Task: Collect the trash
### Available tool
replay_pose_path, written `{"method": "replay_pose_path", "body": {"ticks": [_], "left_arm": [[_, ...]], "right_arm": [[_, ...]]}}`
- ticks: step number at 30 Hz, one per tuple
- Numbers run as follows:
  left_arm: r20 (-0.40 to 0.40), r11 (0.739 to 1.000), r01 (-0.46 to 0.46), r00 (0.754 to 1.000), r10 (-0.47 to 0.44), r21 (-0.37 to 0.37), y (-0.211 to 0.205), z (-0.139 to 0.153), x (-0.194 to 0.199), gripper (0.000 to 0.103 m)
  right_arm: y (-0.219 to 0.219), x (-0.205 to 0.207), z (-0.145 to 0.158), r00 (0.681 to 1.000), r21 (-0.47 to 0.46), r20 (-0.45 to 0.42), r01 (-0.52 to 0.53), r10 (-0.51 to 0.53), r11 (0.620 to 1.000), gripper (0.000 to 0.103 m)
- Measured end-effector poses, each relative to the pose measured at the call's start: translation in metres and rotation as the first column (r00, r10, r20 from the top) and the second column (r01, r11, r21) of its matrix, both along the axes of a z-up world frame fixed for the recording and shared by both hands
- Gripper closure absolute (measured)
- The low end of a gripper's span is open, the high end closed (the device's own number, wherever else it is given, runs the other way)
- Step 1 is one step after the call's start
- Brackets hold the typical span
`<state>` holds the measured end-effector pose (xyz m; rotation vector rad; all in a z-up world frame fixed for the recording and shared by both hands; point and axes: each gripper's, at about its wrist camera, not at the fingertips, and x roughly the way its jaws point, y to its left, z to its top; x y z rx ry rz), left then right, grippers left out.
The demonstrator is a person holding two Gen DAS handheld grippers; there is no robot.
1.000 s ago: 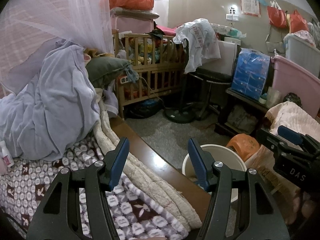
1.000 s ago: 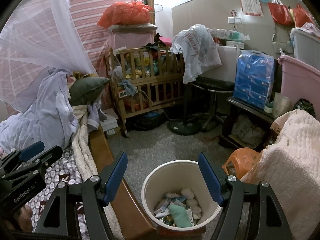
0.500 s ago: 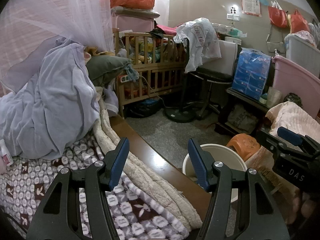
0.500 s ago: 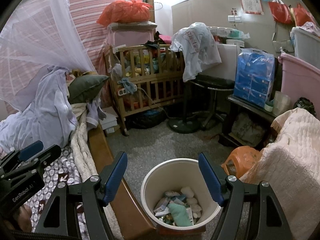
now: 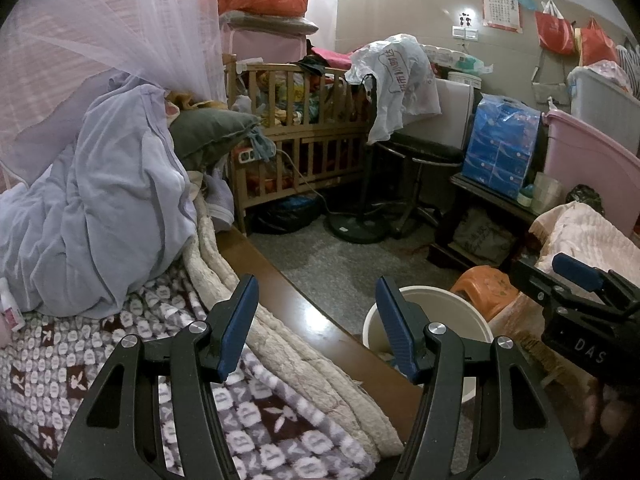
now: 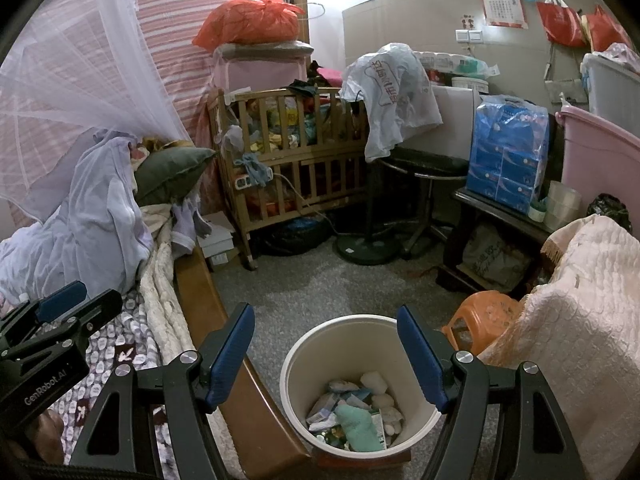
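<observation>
Trash (image 6: 354,408) already lies in the white bin (image 6: 304,354): wrappers, crumpled tissue and a pale green piece piled at its bottom, filling only the lowest part. The bin stands on the grey speckled floor (image 6: 304,292), hard against the wooden bed rail (image 6: 240,392) at its nine o'clock, and sits at about six o'clock in the right wrist view. In the left wrist view only its rim (image 5: 444,294) shows, at about five o'clock, half hidden behind that tool's right finger.

The right gripper (image 6: 326,356) hangs above the bin with its blue-padded jaws spread apart and nothing between them; the bin's mouth shows through the gap. The left gripper (image 5: 316,320) hovers over the edge of the bed, jaws likewise parted and empty, with the patterned blanket (image 5: 132,340) and the cream quilt (image 5: 304,368) below it. Each tool shows at the edge of the other's view.

At the bin's two o'clock is an orange stool (image 6: 480,316), and beside that a pink quilted cover (image 6: 572,300). Further off, at twelve o'clock, stands a wooden crib (image 6: 304,160) stuffed with clothes, with a dark bag under it.

By my reading, part of the collecting is done, since the bin holds a layer of rubbish and neither hand carries anything. What remains is unclear: no loose litter is plain on the floor or the blanket. A small white bottle (image 5: 10,308) at the bed's far left edge may or may not count.
</observation>
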<state>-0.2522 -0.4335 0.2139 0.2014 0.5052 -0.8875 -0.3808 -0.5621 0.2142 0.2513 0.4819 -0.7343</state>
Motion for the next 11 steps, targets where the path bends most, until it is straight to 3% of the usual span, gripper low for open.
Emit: {"method": "replay_pose_path", "body": {"ticks": [11], "left_arm": [[-0.005, 1.0, -0.008, 1.0, 0.008, -0.003, 0.0002, -0.0035, -0.0004, 0.043]], "right_arm": [[-0.0022, -0.0013, -0.0073, 1.0, 0.002, -0.015, -0.011, 0.011, 1.0, 0.031]]}}
